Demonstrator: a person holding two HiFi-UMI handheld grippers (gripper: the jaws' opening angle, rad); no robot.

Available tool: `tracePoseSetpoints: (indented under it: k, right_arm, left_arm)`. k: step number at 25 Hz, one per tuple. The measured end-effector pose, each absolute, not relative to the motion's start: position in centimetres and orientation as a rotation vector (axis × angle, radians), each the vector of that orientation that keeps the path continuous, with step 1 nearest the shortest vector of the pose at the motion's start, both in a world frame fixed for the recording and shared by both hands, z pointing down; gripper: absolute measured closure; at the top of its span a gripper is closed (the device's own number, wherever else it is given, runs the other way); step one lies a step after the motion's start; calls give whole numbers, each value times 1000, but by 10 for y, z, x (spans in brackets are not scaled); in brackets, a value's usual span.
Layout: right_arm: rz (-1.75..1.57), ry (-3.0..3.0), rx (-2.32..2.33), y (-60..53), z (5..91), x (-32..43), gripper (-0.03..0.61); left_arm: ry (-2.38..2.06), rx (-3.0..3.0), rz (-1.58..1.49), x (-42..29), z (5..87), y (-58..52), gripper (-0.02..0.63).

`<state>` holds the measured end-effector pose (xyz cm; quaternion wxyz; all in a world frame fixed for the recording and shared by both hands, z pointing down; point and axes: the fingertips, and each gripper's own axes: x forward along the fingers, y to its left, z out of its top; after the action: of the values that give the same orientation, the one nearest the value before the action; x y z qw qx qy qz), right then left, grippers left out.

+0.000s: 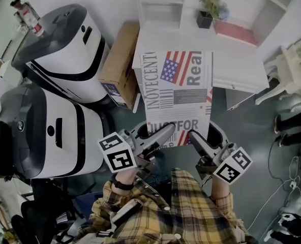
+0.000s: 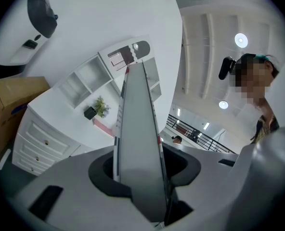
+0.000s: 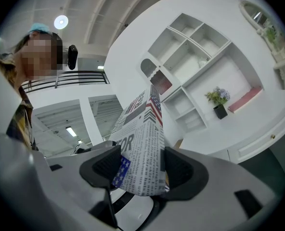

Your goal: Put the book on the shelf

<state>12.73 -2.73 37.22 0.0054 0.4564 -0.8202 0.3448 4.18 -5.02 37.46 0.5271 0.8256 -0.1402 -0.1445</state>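
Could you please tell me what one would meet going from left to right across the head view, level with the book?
white-and-grey machines → cardboard box → book → white chair

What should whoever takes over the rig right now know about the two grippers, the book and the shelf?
The left gripper is shut on the near left corner of the book.
The right gripper is shut on its near right corner.
The book is held in the air between them, cover up, in front of the white shelf unit.
A potted plant stands in the unit's wide lower bay; the upper bays look empty.
Done: book lifted and facing the unit.
Left: slide it into an empty bay, then open both grippers.
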Motion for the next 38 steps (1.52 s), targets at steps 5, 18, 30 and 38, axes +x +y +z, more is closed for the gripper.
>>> tracePoseSetpoints:
  k: [5, 18, 30, 38]
  right_arm:
    - [1076, -2569, 1431, -32, 372, 125, 305]
    - [1053, -2570, 1407, -80, 389, 105, 305]
    - [1062, -2540, 1416, -27, 369, 127, 305]
    - [1095, -2506, 1454, -25, 372, 128, 305]
  left_arm:
    - [-335, 1983, -345, 40, 374, -56, 434]
    - [-343, 1979, -371, 19, 392, -102, 433]
    - [-323, 1972, -370, 41, 373, -49, 433]
    - [-305, 1952, -343, 43, 377, -50, 433]
